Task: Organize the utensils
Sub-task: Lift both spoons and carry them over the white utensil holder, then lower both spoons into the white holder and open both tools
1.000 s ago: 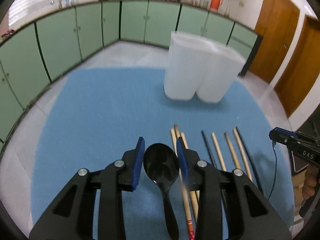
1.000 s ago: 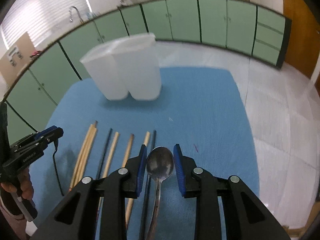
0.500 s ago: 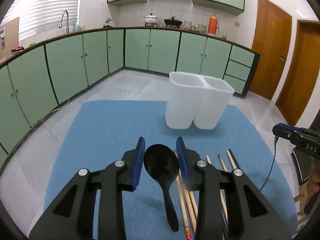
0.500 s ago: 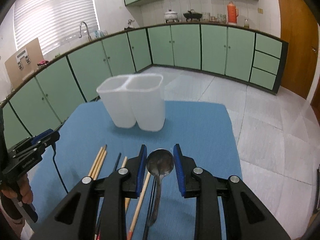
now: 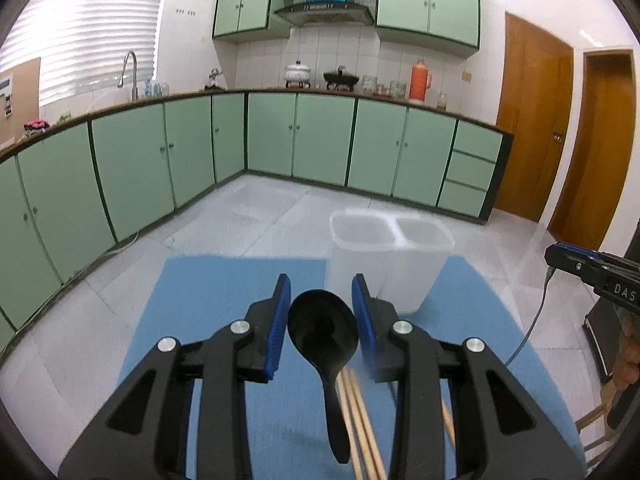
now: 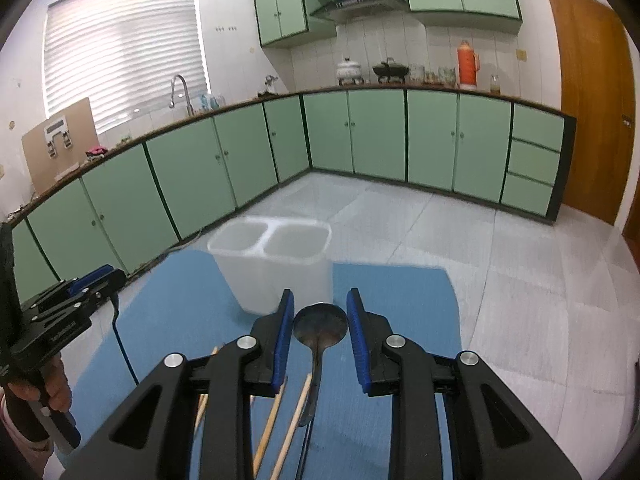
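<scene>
1. Utensils are split between the two grippers: a black spoon (image 5: 323, 330) sits between the fingers of the left gripper (image 5: 323, 308), and a metal spoon (image 6: 320, 326) sits between the fingers of the right gripper (image 6: 320, 310).
2. Compared with a second ago, both cameras have tilted up: the blue mat (image 5: 224, 284) fills less of each view, and the green cabinets (image 5: 320, 140) and wall now dominate.
3. Left fingers (image 5: 280, 320) are clamped on the black spoon's bowl; its handle hangs down toward the camera, matte and dark.
4. Wooden chopsticks (image 5: 360, 420) lie on the mat below and just right of that handle.
5. The white two-compartment holder (image 5: 388, 264) stands beyond the left fingertips, slightly right; earlier it sat higher in view.
6. Right fingers (image 6: 282, 328) grip the metal spoon's bowl, which is shiny grey with a slim handle.
7. In the right view the holder (image 6: 276, 264) stands just beyond the fingertips, slightly left.
</scene>
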Demonstrator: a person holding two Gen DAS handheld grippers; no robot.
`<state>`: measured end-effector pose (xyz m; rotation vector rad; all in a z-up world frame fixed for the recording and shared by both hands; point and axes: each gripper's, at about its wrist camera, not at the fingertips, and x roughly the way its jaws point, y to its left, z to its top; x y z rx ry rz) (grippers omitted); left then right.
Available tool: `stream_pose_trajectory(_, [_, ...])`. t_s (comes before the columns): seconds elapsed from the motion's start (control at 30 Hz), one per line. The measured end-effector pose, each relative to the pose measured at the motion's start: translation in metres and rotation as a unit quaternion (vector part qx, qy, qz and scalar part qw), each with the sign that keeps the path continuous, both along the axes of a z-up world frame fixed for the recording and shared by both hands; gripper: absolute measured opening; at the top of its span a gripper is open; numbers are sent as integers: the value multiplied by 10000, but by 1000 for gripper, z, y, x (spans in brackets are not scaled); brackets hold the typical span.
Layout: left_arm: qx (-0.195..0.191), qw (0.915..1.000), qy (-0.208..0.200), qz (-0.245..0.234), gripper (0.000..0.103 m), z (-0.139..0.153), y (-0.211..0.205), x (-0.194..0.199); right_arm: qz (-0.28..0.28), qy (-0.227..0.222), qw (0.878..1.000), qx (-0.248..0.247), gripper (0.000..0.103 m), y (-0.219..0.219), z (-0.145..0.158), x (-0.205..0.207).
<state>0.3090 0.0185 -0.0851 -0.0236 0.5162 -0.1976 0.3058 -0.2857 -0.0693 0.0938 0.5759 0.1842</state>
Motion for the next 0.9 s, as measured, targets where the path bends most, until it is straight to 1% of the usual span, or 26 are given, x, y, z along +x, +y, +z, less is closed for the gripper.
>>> stream_pose_trajectory(0.1, [-41,9997,-218,-51,30,18,-4,10,85,-194,9998,56,27,-1,18,8])
stream_pose_trajectory(0.17, [-60,9991,-405,-92,29,35,-8,20,127,-351,9993,10,27,0,31,14])
stream_pose_trajectory(0.33, [-136,9959,-852,-253,29,76,-29,56,242,-728,9970,-56,27,9,65,47])
stream_pose_trajectory(0.43, [-125,9936,-1075,-313,29,90,-45,75,287,-856,9959,12,27,13,75,72])
stream_pose_trajectory(0.5, [-154,9920,-1203,-345,29,94,-56,96,283,-940,9952,-18,27,17,77,89])
stream_pose_trajectory(0.63, [-154,9912,-1279,-288,29,83,-73,132,217,-1031,9944,-41,27,23,69,123])
stream_pose_trajectory(0.77, [-168,9950,-949,-264,29,48,-78,166,194,-794,9966,-53,27,26,41,154])
stream_pose_trajectory(0.9, [-153,9972,-692,-252,29,18,-73,179,252,-515,9984,24,27,26,13,164])
